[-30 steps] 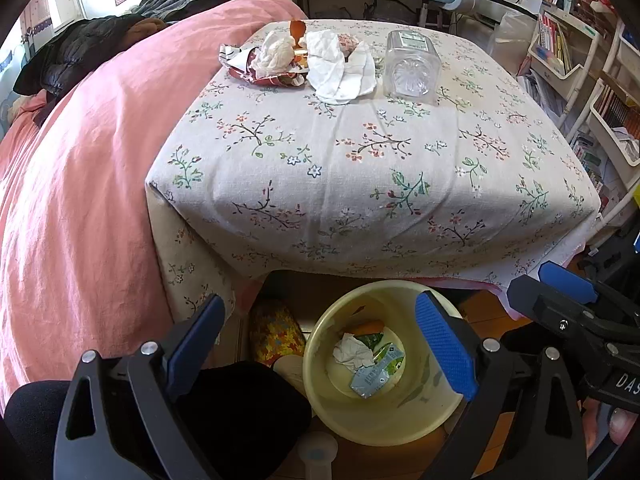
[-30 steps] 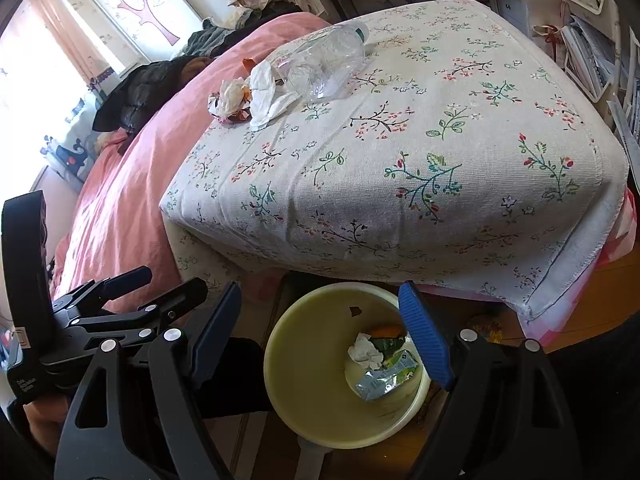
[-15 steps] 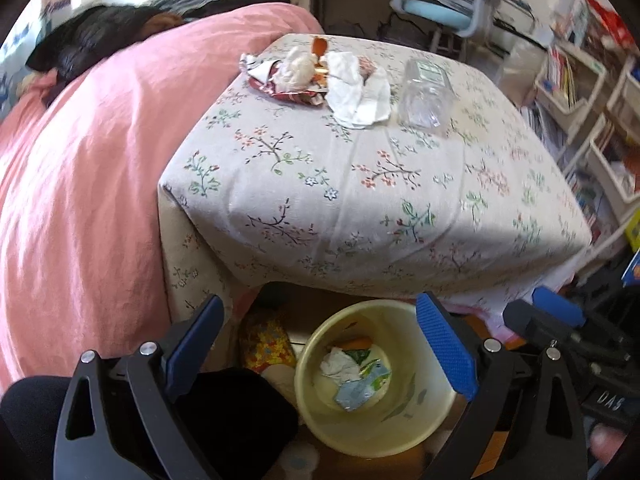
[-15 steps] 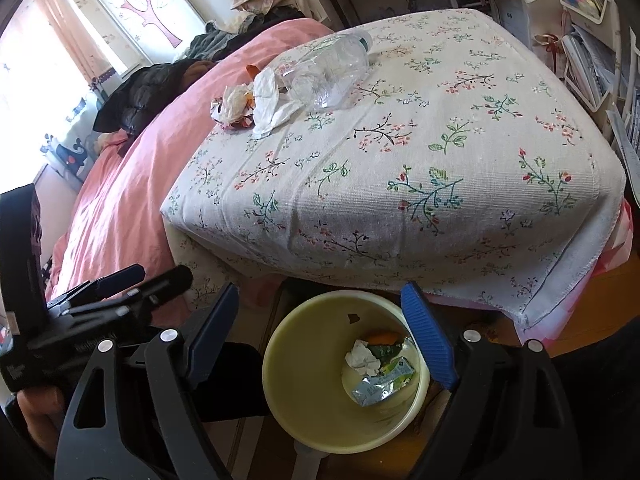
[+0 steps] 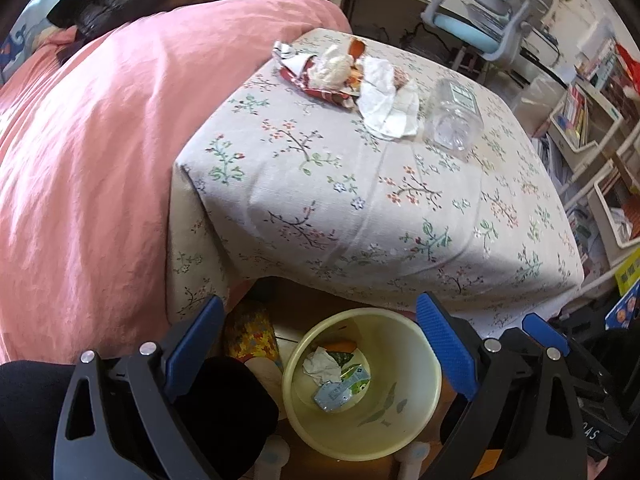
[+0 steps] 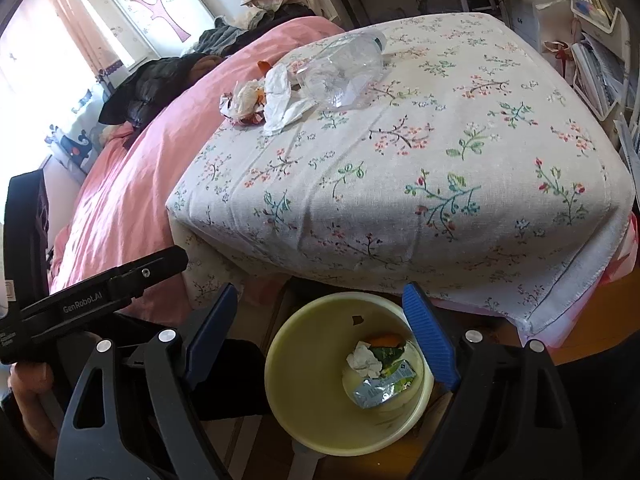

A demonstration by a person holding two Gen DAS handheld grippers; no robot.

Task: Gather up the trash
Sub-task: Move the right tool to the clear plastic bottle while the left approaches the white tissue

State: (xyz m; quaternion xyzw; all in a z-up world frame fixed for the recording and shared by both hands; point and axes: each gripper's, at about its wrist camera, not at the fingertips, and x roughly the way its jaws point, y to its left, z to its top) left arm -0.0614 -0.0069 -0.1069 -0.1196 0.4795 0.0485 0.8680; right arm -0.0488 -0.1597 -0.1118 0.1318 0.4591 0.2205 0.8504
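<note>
While both claws hang over the yellow bin (image 5: 362, 384), what changed is small: my left claw (image 5: 320, 350) has rolled and slid a bit, so in its view the pink bedspread (image 5: 100, 140) fills more of the left and the bench (image 5: 360, 208) sits tilted. Left claw is released, nothing between the pads. Right claw (image 6: 320, 340) hasn't shifted; released too, jaws wide, empty. Bin already has a crumpled tissue (image 6: 364, 360), a green-white wrapper (image 6: 382, 386) and something orange in it, so I'd guess a drop is done and the next pick is due.

Remaining trash sits at the far end of the bench: red wrapper with a wadded ball (image 5: 324, 72), white tissue (image 5: 386, 100), clear plastic bottle (image 5: 452, 116) lying on its side.

Hard to read: orange scrap behind the wad, can't name it. Bottle cap end is hidden in the left view. A patterned item (image 5: 250, 334) beside the bin is half covered by the bench cloth. Bin's base is cut off by my claw arms.
</note>
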